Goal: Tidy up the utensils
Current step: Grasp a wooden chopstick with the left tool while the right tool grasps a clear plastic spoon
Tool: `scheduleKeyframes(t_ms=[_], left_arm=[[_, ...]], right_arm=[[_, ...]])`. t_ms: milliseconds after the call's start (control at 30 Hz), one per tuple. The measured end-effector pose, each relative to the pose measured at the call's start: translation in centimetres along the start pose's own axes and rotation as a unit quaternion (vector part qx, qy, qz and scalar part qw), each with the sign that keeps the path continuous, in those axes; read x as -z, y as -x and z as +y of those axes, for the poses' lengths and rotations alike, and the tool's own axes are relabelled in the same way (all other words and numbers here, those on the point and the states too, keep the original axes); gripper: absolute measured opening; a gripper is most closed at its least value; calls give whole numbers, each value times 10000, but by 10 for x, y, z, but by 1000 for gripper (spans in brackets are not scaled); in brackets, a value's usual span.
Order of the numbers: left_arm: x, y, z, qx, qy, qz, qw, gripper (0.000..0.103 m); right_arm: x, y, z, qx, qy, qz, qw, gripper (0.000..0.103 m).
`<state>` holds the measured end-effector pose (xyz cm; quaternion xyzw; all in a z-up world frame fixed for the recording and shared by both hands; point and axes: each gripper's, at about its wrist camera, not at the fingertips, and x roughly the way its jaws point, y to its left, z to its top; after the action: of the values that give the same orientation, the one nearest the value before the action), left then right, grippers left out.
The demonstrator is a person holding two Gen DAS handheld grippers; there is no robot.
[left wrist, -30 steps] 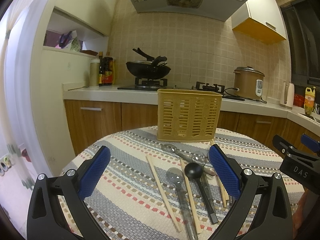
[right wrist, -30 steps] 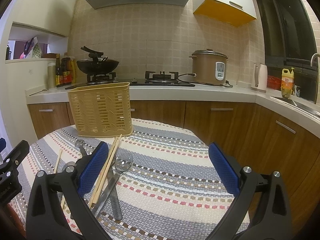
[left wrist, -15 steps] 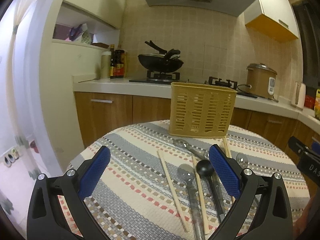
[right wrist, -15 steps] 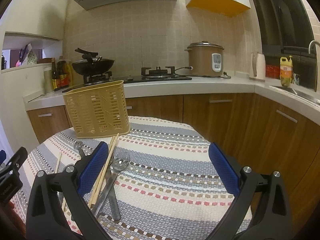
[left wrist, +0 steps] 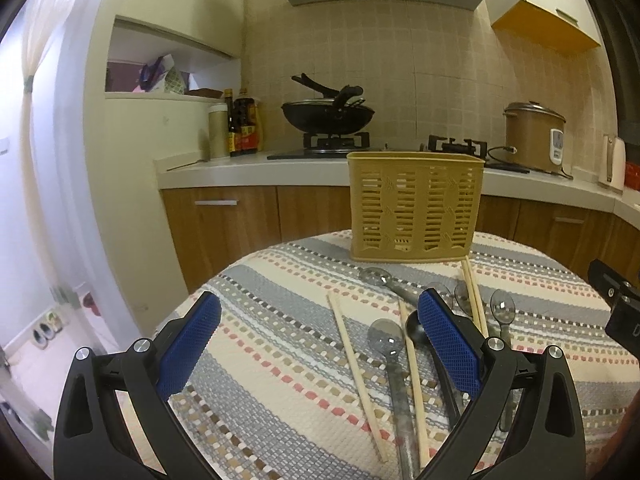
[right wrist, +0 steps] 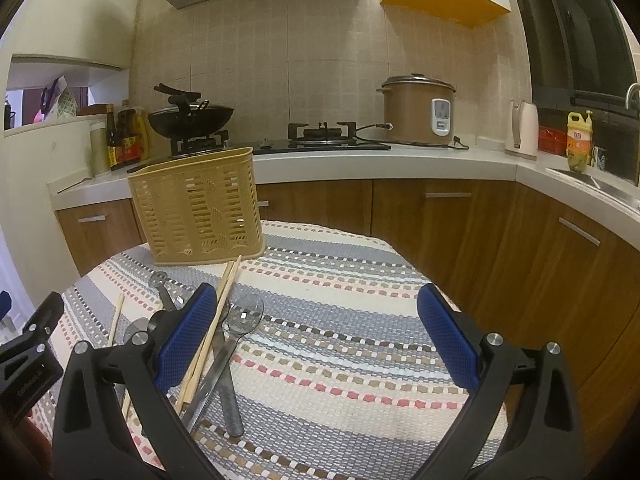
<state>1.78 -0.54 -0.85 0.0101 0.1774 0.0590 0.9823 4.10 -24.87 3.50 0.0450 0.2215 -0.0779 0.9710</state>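
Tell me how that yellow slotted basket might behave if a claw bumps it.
The yellow basket looks like thin slotted plastic and seems empty, so it is probably light and would slide on the woven tablecloth. It stands tall on a narrow base, so a high nudge may tip it.

Left gripper (left wrist: pixel 320 348) gapes above chopsticks (left wrist: pixel 356 360) near basket (left wrist: pixel 414 208).

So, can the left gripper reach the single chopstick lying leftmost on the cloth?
Probably yes. The left gripper hangs open over the cloth, and the leftmost chopstick lies bare between its jaws' line, with nothing on it.
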Motion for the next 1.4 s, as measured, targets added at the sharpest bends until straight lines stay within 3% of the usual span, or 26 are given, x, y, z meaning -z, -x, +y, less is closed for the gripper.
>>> scheduleKeyframes(t_ms=[367, 933, 1100, 1167, 1200, 1300, 1333, 1400], left_arm=[[0, -2, 6, 97, 172, 14, 9998, 96], [0, -9, -8, -73, -142, 216, 9996, 96], [-2, -7, -6, -79, -308, 389, 9987, 93], [-5, -10, 1, 90, -350, 676, 9971, 83], [-5, -13, 4, 171, -359, 847, 9956, 82], [-5, -28, 21, 688, -179, 1556, 9853, 68], [-4, -33, 27, 805, -66, 1748, 9813, 59], [-1, -45, 40, 1138, 218, 2149, 9697, 57]], right_arm=[[2, -2, 12, 164, 269, 13, 9995, 96], [1, -6, 9, -2, 230, 151, 9996, 96], [1, -18, 5, -16, 140, 493, 9987, 95], [0, -29, 8, -173, 219, 846, 9960, 93], [0, -39, 10, -390, 272, 1151, 9922, 85], [5, -65, 11, -1034, 170, 2121, 9716, 61], [7, -73, 13, -1299, 129, 2413, 9616, 56], [9, -81, 19, -1530, 202, 2727, 9496, 55]])
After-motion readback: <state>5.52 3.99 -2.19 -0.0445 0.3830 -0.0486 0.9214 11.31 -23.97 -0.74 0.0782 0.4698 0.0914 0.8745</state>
